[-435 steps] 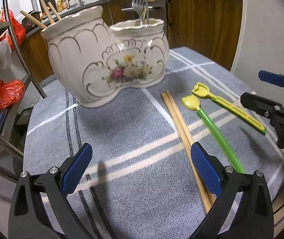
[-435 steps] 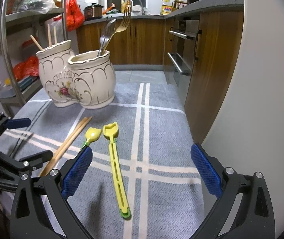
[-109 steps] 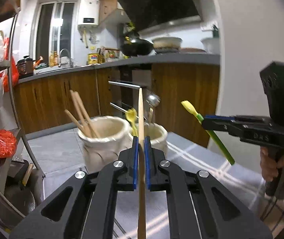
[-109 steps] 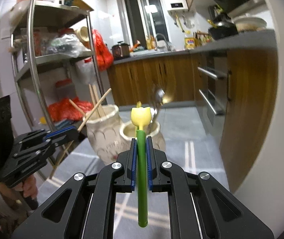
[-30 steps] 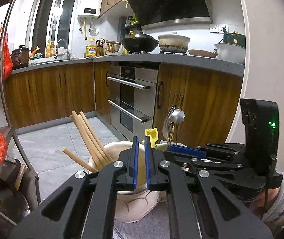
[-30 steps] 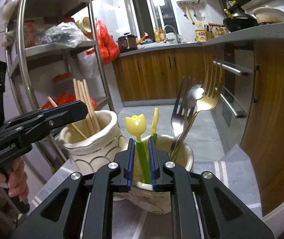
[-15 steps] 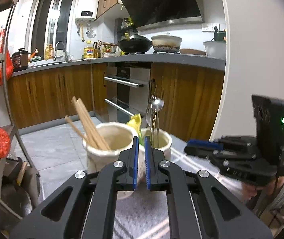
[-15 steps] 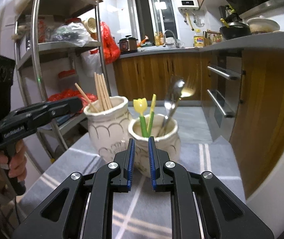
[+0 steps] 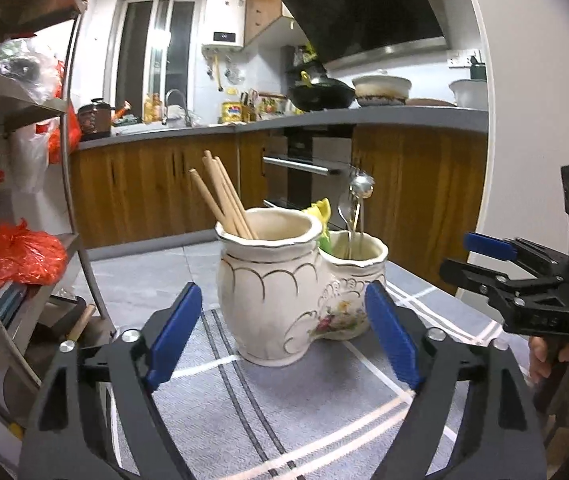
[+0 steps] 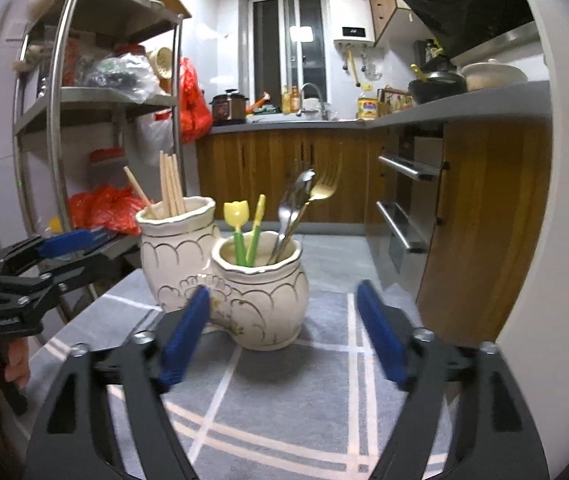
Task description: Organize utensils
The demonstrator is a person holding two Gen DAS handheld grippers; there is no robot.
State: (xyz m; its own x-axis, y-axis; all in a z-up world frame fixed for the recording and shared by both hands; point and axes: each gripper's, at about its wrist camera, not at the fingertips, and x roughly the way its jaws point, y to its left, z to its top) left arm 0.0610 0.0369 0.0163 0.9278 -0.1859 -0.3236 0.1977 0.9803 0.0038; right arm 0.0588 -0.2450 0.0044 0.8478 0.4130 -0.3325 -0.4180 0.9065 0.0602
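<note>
Both tools are opening with nothing between their jaws: the left tool [image 9: 282,344] and the right tool [image 10: 284,338]. The wooden chopsticks [image 9: 226,200] and green-handled plastic utensils [image 10: 244,228] stand in the cream two-pot ceramic holder [image 10: 224,276] on the grey-clothed counter [image 10: 284,412]. Risk: a careless forward move of either tool could knock the top-heavy holder over.

left gripper [image 9: 284,334]: jaws opening, fingers [image 9: 174,334] spread wide, nothing between them, pointing slightly downward. right gripper [image 10: 284,334]: jaws opening, fingers [image 10: 380,336] spread wide, nothing between them, same slight downward pitch. each gripper appears at the edge of the other's wrist view, side by side, with a hand [image 10: 2,364] on its grip.
</note>
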